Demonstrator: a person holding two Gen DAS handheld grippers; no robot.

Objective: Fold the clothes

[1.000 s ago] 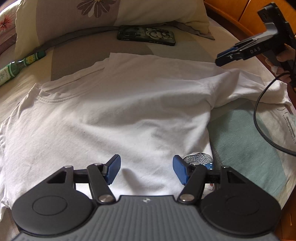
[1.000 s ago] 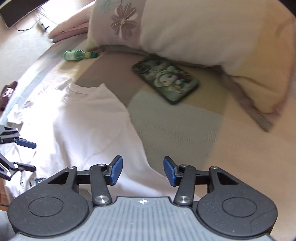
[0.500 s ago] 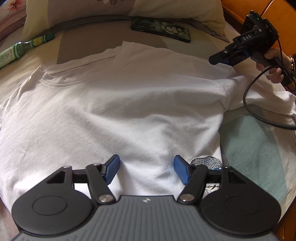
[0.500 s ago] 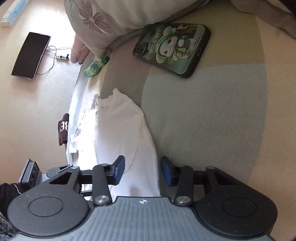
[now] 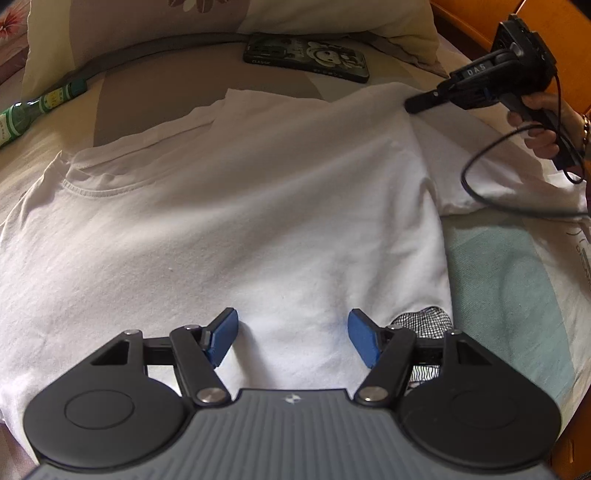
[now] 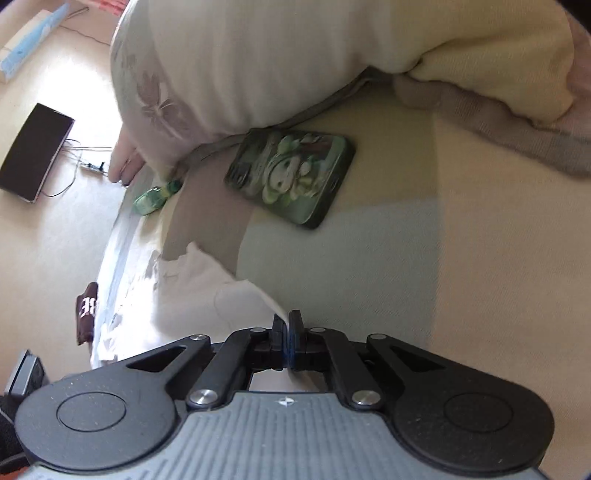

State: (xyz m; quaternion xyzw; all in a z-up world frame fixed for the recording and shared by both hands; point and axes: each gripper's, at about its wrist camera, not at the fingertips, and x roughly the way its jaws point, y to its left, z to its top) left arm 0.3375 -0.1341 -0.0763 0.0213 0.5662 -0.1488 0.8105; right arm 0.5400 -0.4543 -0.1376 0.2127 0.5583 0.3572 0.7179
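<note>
A white T-shirt (image 5: 236,206) lies spread on the bed, collar at the left. My left gripper (image 5: 291,338) hovers open over the shirt's near hem, blue pads apart with cloth below them and nothing pinched. A black mesh patch (image 5: 424,321) shows at the hem beside its right finger. My right gripper (image 6: 286,325) is shut on a raised fold of the T-shirt (image 6: 207,295) at its far edge. In the left wrist view that right gripper (image 5: 412,107) touches the shirt's far right shoulder, held by a hand (image 5: 543,125).
A phone (image 5: 306,57) in a green cartoon case lies beyond the shirt, under a flowered pillow (image 5: 229,18). A green bottle (image 5: 33,110) rests at the far left. A black cable (image 5: 517,206) loops over the right sleeve. Wooden bed frame (image 5: 472,22) stands at the right.
My right gripper came down to the shirt's far shoulder edge, rolled, and shut on the cloth. My left gripper stayed open over the hem.
</note>
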